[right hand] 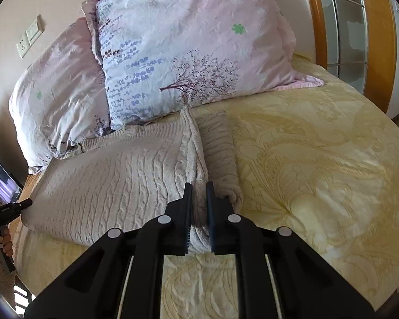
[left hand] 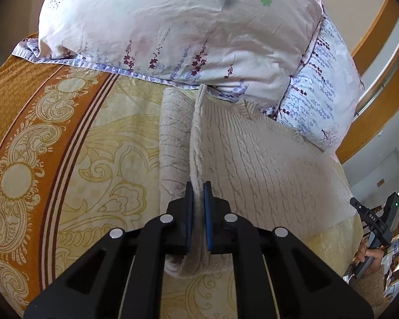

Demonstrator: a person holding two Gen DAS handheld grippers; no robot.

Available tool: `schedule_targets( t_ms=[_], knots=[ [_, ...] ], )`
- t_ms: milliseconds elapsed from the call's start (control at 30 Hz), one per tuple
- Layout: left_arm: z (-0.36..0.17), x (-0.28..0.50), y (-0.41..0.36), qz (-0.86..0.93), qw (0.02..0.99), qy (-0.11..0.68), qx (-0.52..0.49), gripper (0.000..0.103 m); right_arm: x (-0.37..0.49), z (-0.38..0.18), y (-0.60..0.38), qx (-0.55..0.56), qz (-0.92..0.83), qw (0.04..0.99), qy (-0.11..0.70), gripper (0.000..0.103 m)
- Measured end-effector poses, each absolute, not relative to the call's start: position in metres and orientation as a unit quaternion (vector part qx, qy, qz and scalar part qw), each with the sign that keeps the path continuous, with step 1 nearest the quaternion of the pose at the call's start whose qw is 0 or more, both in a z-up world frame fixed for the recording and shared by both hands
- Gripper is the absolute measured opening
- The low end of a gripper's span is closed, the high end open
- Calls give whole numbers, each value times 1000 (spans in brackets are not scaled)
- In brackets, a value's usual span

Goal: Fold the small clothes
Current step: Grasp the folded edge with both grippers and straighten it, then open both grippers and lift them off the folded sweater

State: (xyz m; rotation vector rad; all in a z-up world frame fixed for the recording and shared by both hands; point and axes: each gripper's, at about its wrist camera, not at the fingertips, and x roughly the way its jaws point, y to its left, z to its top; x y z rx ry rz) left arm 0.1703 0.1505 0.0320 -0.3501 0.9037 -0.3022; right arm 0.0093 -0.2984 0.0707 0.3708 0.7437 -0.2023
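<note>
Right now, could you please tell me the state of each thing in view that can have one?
Left gripper: shut on the sweater's edge.
Right gripper: shut on the sweater's opposite edge.
Sweater: spread flat on the bed, both pinched edges raised into ridges, one sleeve lying outside the ridge.
Pillows: propped at the head of the bed, overlapping.
Bedspread: spread flat.

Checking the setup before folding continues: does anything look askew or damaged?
Nothing stands out. The beige sweater lies on the bedspread, top edge against the pillows; both the left gripper and right gripper pinch its edges.
</note>
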Motion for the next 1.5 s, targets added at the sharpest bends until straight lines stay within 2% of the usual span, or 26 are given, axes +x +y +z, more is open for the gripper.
schedule_targets(
  t_ms=[400, 533, 600, 633, 667, 700, 733, 833, 867, 1167, 1300, 1433, 1500],
  knots=[
    [20, 161, 153, -140, 875, 434, -162, 7, 16, 49, -283, 124, -151, 893, 406, 11],
    [21, 163, 153, -144, 875, 431, -167, 12, 17, 50, -280, 120, -156, 891, 410, 11],
    [24, 162, 155, -143, 875, 429, -173, 21, 17, 56, -282, 134, -154, 891, 406, 16],
    [29, 159, 156, -133, 881, 420, -171, 35, 17, 62, -282, 142, -151, 893, 399, 18],
    [35, 157, 157, -123, 889, 409, -166, 46, 18, 67, -280, 143, -148, 898, 389, 26],
    [43, 154, 155, -115, 899, 392, -158, 49, 19, 76, -276, 139, -140, 906, 374, 34],
    [49, 151, 153, -116, 905, 380, -151, 50, 23, 80, -272, 134, -131, 912, 366, 36],
    [63, 151, 134, -136, 914, 358, -133, 63, 43, 87, -254, 121, -91, 918, 366, 37],
    [64, 153, 126, -142, 915, 357, -127, 65, 52, 85, -248, 126, -74, 917, 371, 37],
    [40, 188, 87, -140, 900, 403, -91, 65, 103, 55, -223, 109, -60, 897, 423, 37],
    [22, 197, 95, -126, 891, 423, -104, 65, 93, 47, -224, 114, -59, 902, 413, 38],
    [22, 195, 93, -127, 894, 419, -96, 65, 90, 45, -223, 115, -65, 903, 409, 38],
    [27, 192, 101, -134, 890, 418, -124, 65, 89, 47, -223, 115, -65, 902, 412, 39]
  ],
)
